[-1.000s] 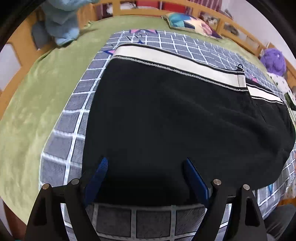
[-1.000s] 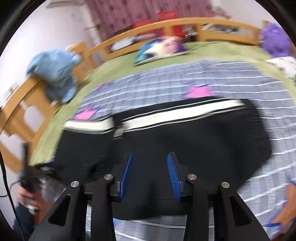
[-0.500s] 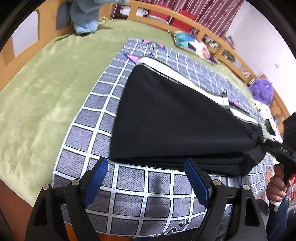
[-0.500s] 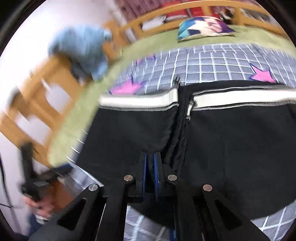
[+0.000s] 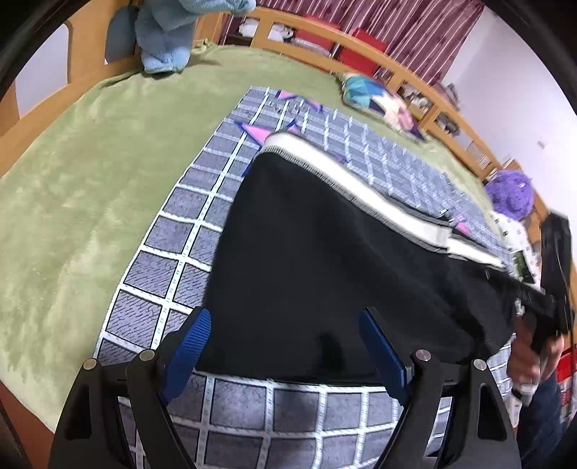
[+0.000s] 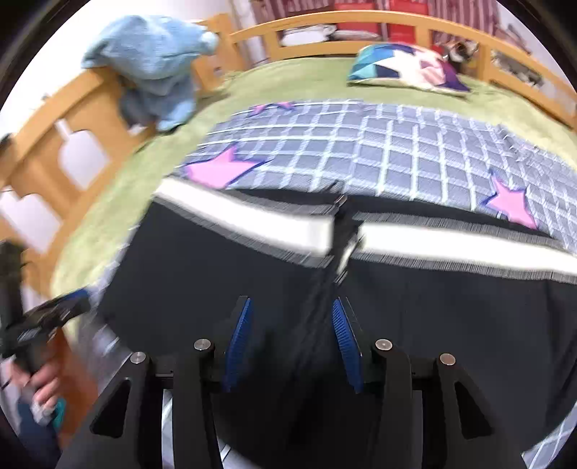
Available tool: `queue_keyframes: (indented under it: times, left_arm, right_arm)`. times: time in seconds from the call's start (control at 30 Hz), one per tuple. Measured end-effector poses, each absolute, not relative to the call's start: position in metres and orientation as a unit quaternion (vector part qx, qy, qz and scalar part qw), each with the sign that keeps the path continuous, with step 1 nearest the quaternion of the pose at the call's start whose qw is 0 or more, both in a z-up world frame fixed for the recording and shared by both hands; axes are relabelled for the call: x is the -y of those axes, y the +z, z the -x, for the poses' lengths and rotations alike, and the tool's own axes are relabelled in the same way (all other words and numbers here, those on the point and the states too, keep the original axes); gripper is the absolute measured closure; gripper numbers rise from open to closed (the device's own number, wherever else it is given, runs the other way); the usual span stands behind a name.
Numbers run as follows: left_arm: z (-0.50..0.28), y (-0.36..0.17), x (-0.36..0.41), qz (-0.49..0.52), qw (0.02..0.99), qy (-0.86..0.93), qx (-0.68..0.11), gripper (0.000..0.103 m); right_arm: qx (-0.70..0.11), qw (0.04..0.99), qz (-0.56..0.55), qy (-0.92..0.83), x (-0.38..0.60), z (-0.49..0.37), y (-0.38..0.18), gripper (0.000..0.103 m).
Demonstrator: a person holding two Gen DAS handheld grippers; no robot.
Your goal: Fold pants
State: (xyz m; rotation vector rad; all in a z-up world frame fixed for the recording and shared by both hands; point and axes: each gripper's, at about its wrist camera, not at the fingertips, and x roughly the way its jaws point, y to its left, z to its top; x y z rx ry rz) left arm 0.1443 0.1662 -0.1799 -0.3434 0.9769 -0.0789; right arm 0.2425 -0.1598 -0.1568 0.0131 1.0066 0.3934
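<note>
Black pants (image 5: 324, 259) with a white waistband stripe (image 5: 346, 180) lie on a grey checked blanket (image 5: 173, 252) on the bed. My left gripper (image 5: 285, 346) is open and empty, its blue pads straddling the pants' near edge. My right gripper (image 6: 292, 335) is open over the middle of the pants (image 6: 432, 324), near the fly seam below the waistband (image 6: 252, 220). The right gripper also shows at the far right of the left wrist view (image 5: 551, 288), held by a hand.
A green bedspread (image 5: 72, 180) covers the bed. A wooden rail (image 6: 324, 29) runs round it. A blue towel (image 6: 155, 61) hangs on the rail. A colourful pillow (image 6: 407, 68) and a purple plush (image 5: 510, 194) lie at the far side.
My right gripper was shut on the pants' middle half a second ago and has opened now. My left gripper stayed open and moved closer over the pants' edge.
</note>
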Motion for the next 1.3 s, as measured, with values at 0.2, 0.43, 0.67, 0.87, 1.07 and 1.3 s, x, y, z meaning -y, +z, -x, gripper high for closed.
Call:
queue_keyframes:
  times: [0.2, 0.43, 0.67, 0.87, 1.07, 1.3]
  left_arm:
    - [-0.159, -0.207, -0.157, 0.12, 0.857, -0.01, -0.501, 0.015]
    - [-0.154, -0.209, -0.162, 0.132, 0.852, -0.035, -0.505, 0.014]
    - [-0.141, -0.211, -0.195, 0.221, 0.845, -0.055, -0.483, 0.016]
    - [-0.146, -0.219, -0.199, 0.292, 0.84, -0.043, -0.456, 0.034]
    - [-0.143, -0.187, -0.179, 0.232, 0.864, -0.018, -0.447, 0.082]
    - [-0.135, -0.116, -0.136, 0.148, 0.901, -0.044, -0.406, 0.086]
  right_arm:
    - [-0.492, 0.856, 0.02, 0.157, 0.148, -0.293, -0.201, 0.09]
    - [-0.5, 0.85, -0.049, 0.16, 0.171, -0.3, -0.216, 0.087]
    - [-0.489, 0.853, -0.038, 0.179, 0.169, -0.259, -0.173, 0.059]
    - [-0.519, 0.827, 0.018, 0.217, 0.142, -0.21, -0.188, 0.055]
    - [-0.538, 0.823, 0.025, 0.179, 0.137, -0.202, -0.205, 0.057]
    - [-0.49, 0.861, -0.049, 0.127, 0.182, -0.185, -0.173, 0.059]
